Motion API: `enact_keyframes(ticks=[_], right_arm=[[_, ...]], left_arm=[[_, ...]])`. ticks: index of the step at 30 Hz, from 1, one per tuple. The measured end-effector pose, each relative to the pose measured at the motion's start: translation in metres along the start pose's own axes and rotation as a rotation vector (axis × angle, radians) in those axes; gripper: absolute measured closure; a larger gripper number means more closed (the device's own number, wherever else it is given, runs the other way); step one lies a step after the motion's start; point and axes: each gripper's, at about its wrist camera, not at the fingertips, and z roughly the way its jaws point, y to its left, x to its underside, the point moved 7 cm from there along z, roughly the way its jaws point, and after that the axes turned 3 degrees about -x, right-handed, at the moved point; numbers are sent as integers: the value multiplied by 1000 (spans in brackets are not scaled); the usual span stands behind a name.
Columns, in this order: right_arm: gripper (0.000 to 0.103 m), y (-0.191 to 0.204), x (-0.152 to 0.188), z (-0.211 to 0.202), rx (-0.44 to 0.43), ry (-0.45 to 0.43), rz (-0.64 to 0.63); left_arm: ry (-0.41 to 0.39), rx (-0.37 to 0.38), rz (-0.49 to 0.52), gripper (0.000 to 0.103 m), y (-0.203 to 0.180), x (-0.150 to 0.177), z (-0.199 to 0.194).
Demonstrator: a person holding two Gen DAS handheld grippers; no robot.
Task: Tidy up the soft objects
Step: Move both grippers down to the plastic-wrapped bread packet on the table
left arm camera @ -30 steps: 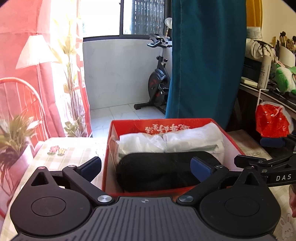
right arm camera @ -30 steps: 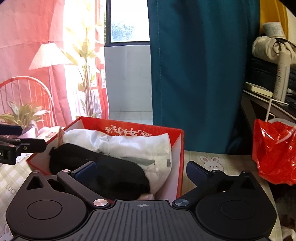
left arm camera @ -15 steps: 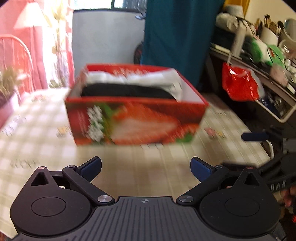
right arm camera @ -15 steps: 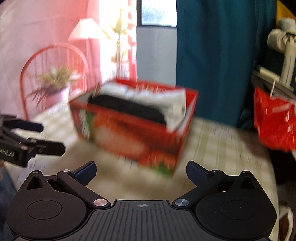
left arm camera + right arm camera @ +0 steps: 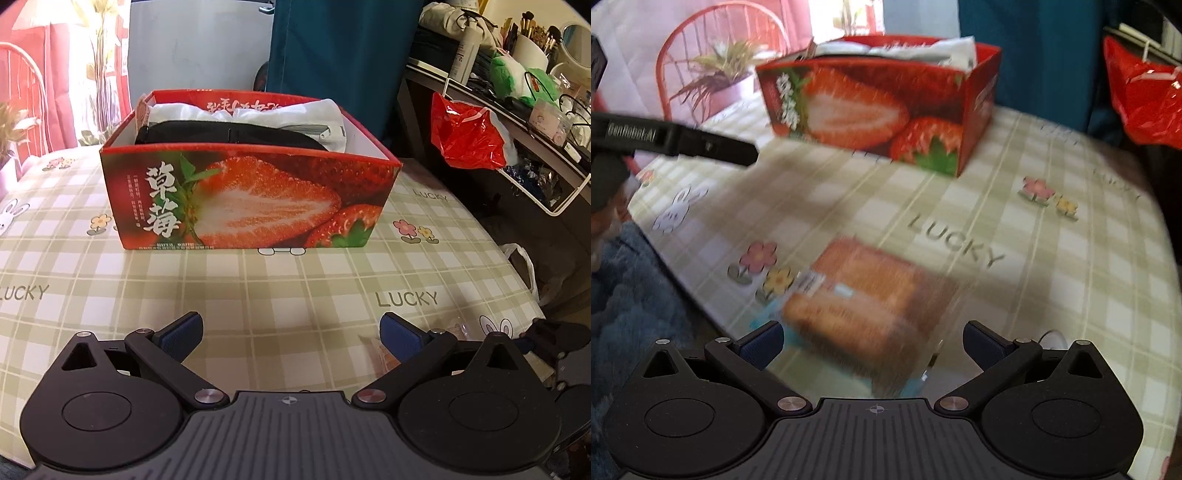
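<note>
Lying blurred between the right tool's [image 5: 873, 339] wide jaws — an orange-brown wrapped packet [image 5: 864, 295].

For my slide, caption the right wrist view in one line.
Open right claw hovers over a wrapped bread packet on the checked tablecloth, strawberry box beyond.

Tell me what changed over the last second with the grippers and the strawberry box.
Both grippers pulled back from over the strawberry box toward the table's near edge. The right gripper now points down at a wrapped bread packet, jaws open around it, not closed. The left gripper is open and empty. The box keeps its black bundle and white bundles.
</note>
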Motion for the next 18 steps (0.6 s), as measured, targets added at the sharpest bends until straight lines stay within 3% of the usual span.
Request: enact_keyframes(ticks=[4, 9, 18], right_arm=[[3, 2, 3, 11, 10, 24, 3], [17, 5, -16, 24, 14, -1, 1], [20, 27, -66, 68, -19, -57, -3]], left_arm=[[5, 8, -1, 1, -3, 0, 2], [16, 53, -27, 13, 2, 1, 4], [69, 106, -127, 30, 25, 10, 26]])
